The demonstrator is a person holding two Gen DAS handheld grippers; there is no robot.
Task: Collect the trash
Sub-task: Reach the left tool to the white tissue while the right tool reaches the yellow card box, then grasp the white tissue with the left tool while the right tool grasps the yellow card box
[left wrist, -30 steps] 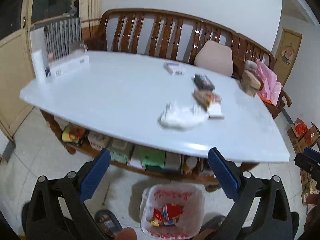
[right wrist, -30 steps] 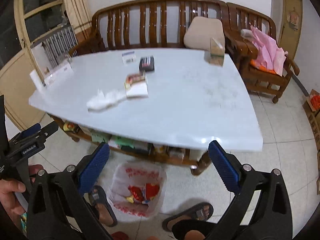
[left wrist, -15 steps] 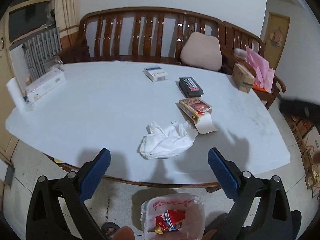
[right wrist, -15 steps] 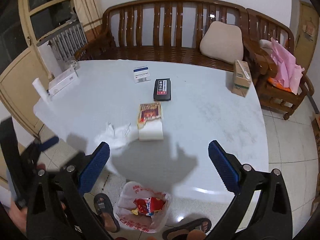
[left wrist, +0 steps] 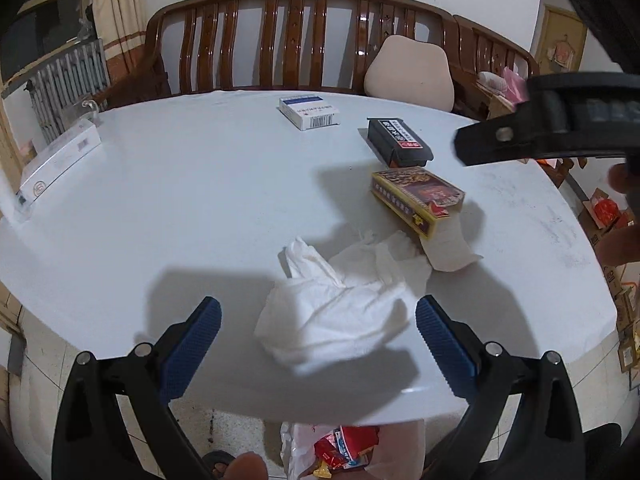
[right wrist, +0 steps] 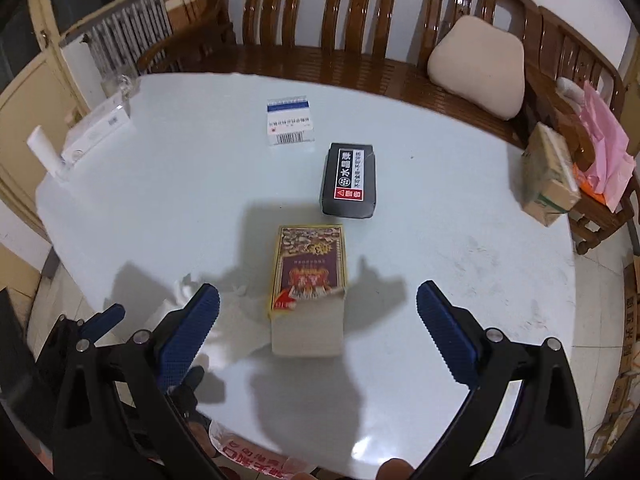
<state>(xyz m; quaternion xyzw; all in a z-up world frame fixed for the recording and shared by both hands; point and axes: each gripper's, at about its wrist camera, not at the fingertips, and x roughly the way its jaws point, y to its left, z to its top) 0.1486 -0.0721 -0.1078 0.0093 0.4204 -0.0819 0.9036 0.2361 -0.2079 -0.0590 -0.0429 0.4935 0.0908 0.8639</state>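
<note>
A crumpled white tissue [left wrist: 336, 304] lies near the front edge of the white table [left wrist: 180, 200]. My left gripper [left wrist: 318, 334] is open and hovers right over it, fingers either side. A yellow and purple box [right wrist: 310, 270] with a torn white flap lies beside the tissue. My right gripper [right wrist: 318, 320] is open, just above the box's near end. A black box [right wrist: 349, 180] and a white and blue box [right wrist: 289, 120] lie farther back. The right gripper also shows in the left wrist view [left wrist: 552, 136]. A trash bag [left wrist: 344, 450] with wrappers sits on the floor below the table edge.
A wooden bench [right wrist: 360, 32] with a beige cushion [right wrist: 478, 66] stands behind the table. A white carton [left wrist: 60, 160] lies at the table's left edge. A cardboard box [right wrist: 550, 176] and pink bag [right wrist: 604, 148] sit on the right chair.
Both grippers have moved forward and down over the table. The left now hovers over the tissue, the right over the yellow box. Both stay open.
</note>
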